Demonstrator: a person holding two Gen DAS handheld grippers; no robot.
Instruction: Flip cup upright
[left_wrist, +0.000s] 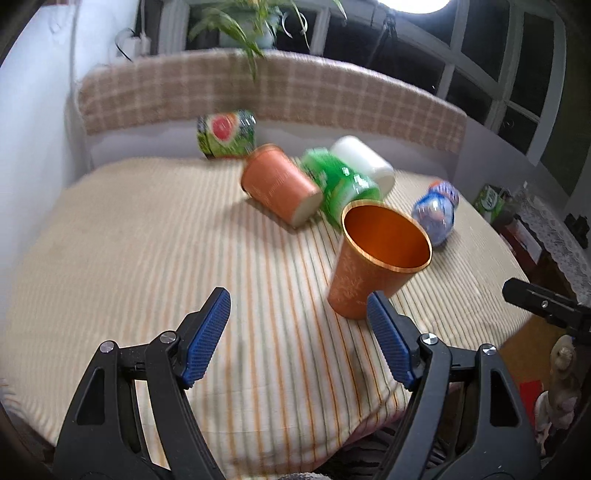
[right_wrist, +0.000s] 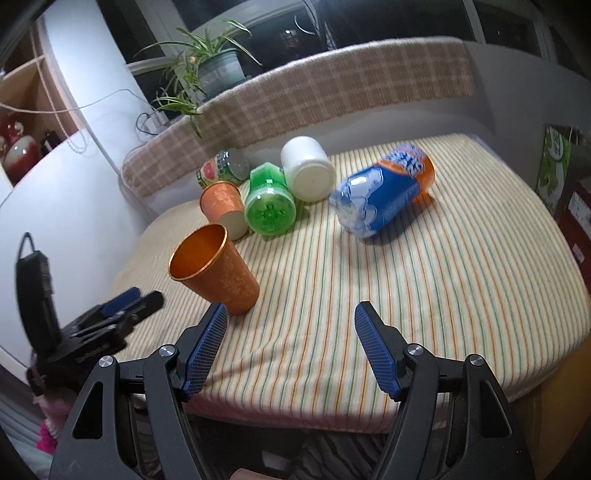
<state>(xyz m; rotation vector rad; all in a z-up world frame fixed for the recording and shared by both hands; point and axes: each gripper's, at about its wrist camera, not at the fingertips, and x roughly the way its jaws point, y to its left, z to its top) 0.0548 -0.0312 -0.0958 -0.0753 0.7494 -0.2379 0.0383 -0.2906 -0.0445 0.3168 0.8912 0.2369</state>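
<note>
Cup (left_wrist: 373, 258) is seen standing mouth-up on the striped bench (left_wrist: 147, 240), at one o'clock from the left tongs (left_wrist: 297, 332). Both left and right tongs (right_wrist: 290, 339) are spread wide and empty, seemingly released because the flip looks done.

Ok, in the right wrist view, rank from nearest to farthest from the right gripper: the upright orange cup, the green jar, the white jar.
From the right gripper:
1. Upright orange cup, just ahead on the left.
2. Green jar, lying mid-table, base toward the camera.
3. White jar, lying behind and right of the green one.
</note>
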